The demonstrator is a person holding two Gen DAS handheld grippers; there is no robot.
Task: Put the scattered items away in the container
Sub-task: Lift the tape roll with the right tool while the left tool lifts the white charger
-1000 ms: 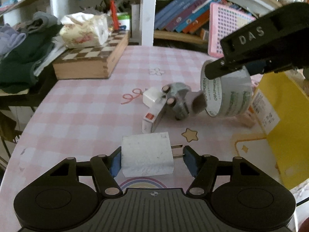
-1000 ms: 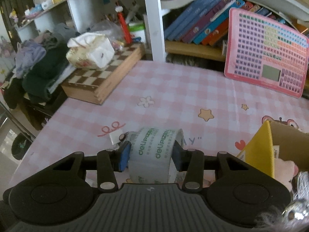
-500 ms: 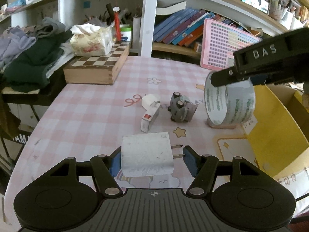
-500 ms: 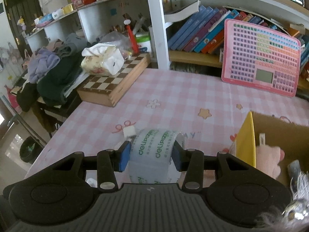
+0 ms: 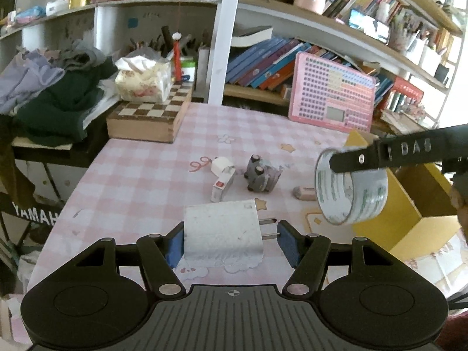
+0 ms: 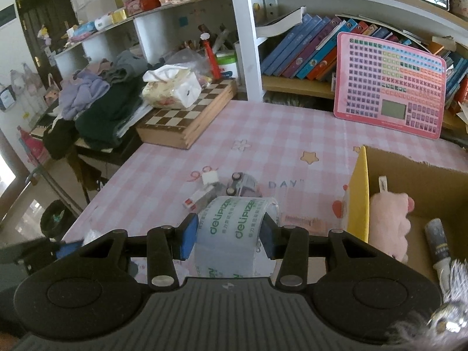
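Left tool: clamped on a white plug adapter, blue pads against its body on one side and its prong tips on the other, prongs pointing right. Adapter is held clear above the near part of the surface, which carries a pink checked cloth.

Right tool: clamped across the width of a roll of clear tape with green lettering. In the left wrist view the roll hangs in the air to the right, beside the open yellow cardboard box.

Box interior, right wrist view: a pink plush toy against the left wall, a grey cylindrical item to its right.

On the surface, mid-distance: a small grey toy car on its side, a small white charger cube and a slim white-and-red box just left of it, a pale eraser-like block to the right, near the box.

Far left: wooden chessboard case with a tissue pack on top. Far right: pink keypad board leaning against the bookshelf.
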